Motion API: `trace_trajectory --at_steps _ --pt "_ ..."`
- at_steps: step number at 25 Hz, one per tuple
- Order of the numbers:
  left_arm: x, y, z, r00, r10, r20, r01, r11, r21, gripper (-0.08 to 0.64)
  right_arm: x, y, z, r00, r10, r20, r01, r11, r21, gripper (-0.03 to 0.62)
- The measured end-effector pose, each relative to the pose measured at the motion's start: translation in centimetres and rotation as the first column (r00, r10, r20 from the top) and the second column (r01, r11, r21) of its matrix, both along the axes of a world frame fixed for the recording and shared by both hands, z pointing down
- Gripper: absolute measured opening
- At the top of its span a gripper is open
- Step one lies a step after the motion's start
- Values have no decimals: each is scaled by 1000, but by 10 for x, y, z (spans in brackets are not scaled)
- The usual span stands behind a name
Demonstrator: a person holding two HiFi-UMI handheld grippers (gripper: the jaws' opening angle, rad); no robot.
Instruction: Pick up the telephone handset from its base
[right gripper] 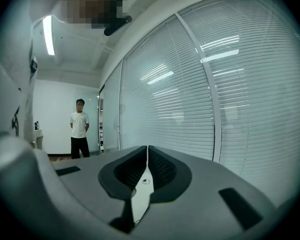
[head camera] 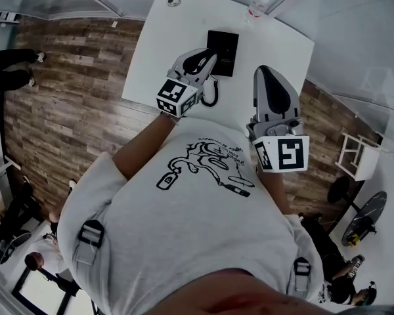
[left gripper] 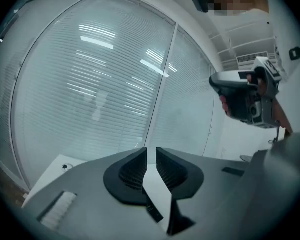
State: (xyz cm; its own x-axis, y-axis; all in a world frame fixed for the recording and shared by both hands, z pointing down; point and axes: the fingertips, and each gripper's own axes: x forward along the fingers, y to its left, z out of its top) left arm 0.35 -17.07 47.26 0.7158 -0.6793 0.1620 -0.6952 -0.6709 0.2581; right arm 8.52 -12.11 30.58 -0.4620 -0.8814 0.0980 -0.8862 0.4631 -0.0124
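The black telephone [head camera: 224,52] lies on the white table [head camera: 157,38] in the head view; I cannot tell its handset apart from the base. A black cord [head camera: 213,98] curls out from under my left gripper [head camera: 208,58], which hovers at the phone's left edge. In the left gripper view, my left gripper [left gripper: 151,151] has its jaws a narrow gap apart with nothing between them, only white table showing through. My right gripper [head camera: 266,72] is to the right of the phone, over the table's near right part, and its jaws [right gripper: 148,148] meet with nothing held.
A small round object [head camera: 174,0] and a clear bottle [head camera: 257,6] stand near the table's far edge. Glass walls with blinds [right gripper: 190,84] stand just beyond the table. A person [right gripper: 80,129] stands far off in the room. A white stool [head camera: 358,155] is to the right.
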Motion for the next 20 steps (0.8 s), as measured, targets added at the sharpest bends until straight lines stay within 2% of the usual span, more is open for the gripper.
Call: trace_trajectory --at_steps 4,10,16,20 --pt "-3 -12 53 999 -14 51 17 998 -60 65 0 -2 0 1000 -2 -3 2 1000 0 8" --pt "-7 -26 124 997 -15 82 28 986 -163 78 -1 -6 2 1000 3 -5 -3 1000 -7 8" --pt "-6 -40 180 996 -19 88 43 960 -277 94 -1 -11 3 1000 8 -10 -8 1000 -16 9" --pt "-5 -48 207 994 -17 106 51 944 -327 100 0 -14 7 1000 13 -11 -13 1000 -24 9"
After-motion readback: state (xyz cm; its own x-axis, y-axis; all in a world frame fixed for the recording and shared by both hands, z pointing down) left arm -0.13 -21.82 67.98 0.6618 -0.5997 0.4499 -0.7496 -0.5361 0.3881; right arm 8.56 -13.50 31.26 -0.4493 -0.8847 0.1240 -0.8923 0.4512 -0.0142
